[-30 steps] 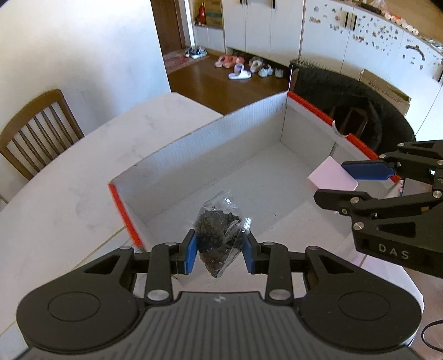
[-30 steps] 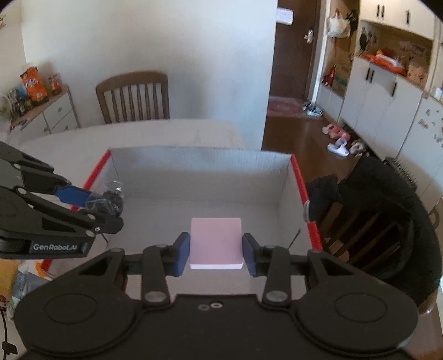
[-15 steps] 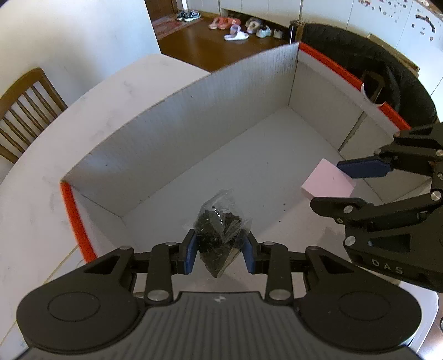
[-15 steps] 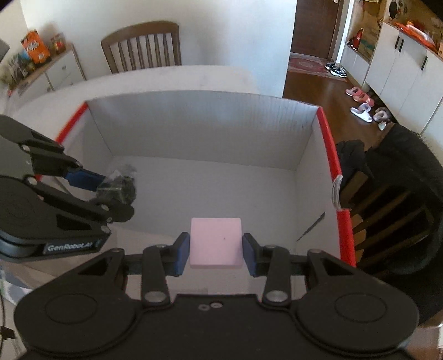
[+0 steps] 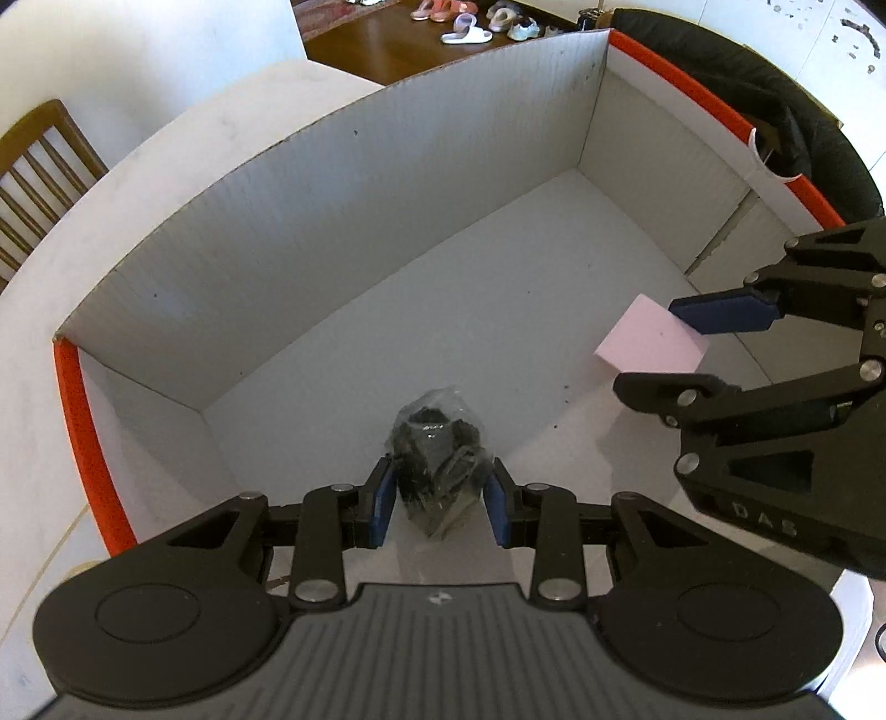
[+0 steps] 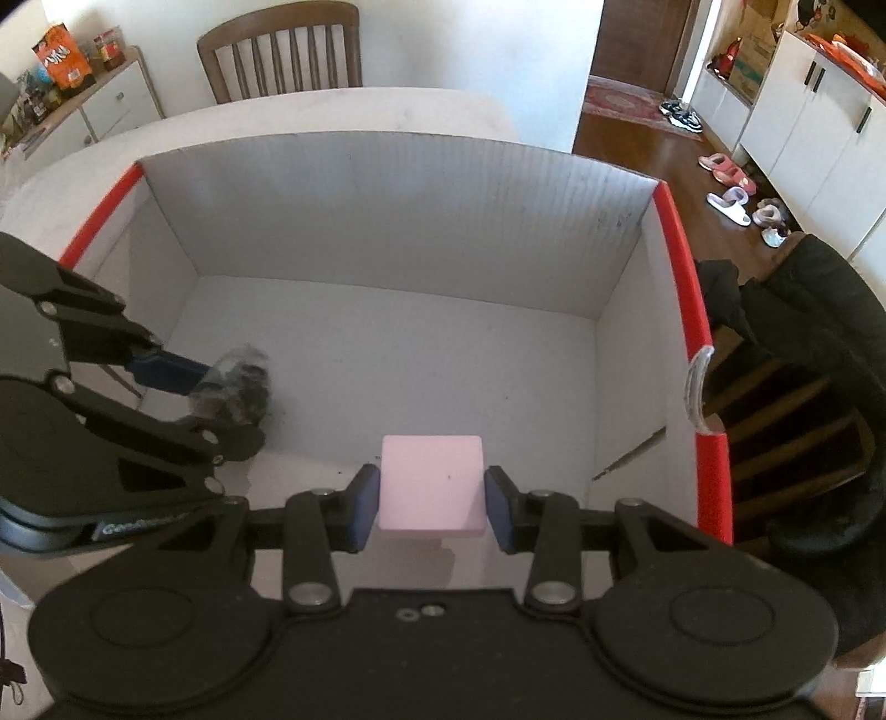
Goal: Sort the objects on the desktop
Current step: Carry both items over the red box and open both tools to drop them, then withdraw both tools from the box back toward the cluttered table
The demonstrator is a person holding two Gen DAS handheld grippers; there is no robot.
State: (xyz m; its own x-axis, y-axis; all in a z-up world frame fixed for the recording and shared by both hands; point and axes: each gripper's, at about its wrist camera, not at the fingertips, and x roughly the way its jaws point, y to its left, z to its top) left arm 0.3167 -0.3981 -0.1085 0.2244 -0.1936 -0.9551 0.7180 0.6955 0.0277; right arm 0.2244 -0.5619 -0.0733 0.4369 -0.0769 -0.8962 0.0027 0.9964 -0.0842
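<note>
My left gripper (image 5: 440,501) is shut on a clear plastic bag of dark bits (image 5: 440,465) and holds it low inside the white cardboard box (image 5: 332,221) with red edges, near its near left side. My right gripper (image 6: 432,507) is shut on a pink block (image 6: 431,482) and holds it inside the same box at the near right. The bag also shows in the right wrist view (image 6: 238,387), the pink block in the left wrist view (image 5: 648,343). Whether either object touches the box floor I cannot tell.
The box (image 6: 387,210) stands on a white table (image 5: 166,155). A wooden chair (image 6: 279,50) is beyond the table. A chair with a black coat (image 6: 803,360) stands close to the box's right wall. A sideboard (image 6: 83,99) is at far left.
Both grippers have moved forward and down into the box, each keeping its object. The box walls now fill both views.
</note>
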